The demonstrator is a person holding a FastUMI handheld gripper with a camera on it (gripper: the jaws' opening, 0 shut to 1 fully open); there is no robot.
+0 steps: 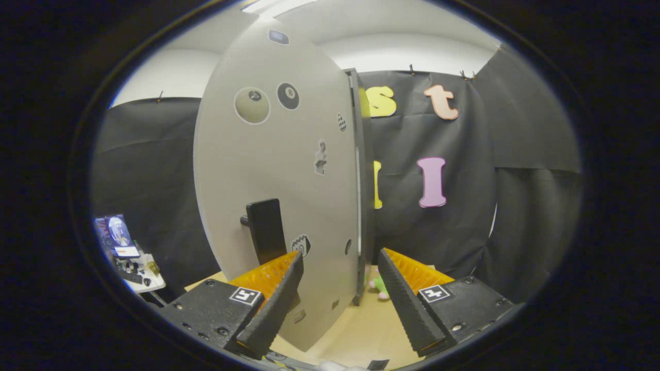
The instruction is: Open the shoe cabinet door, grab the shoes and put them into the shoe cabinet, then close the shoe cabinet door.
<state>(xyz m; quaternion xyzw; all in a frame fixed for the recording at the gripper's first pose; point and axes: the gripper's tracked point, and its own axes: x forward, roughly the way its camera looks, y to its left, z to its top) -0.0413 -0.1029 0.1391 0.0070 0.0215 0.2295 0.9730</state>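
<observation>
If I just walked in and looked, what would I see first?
First you'd see the big grey door standing just ahead of the fingers, with round stickers near its top and a black handle lower down. The gripper is open, its orange-and-black fingers spread apart and touching nothing, with the door's edge between them. Beyond that edge, a small green and pink toy lies on the wooden floor.
</observation>
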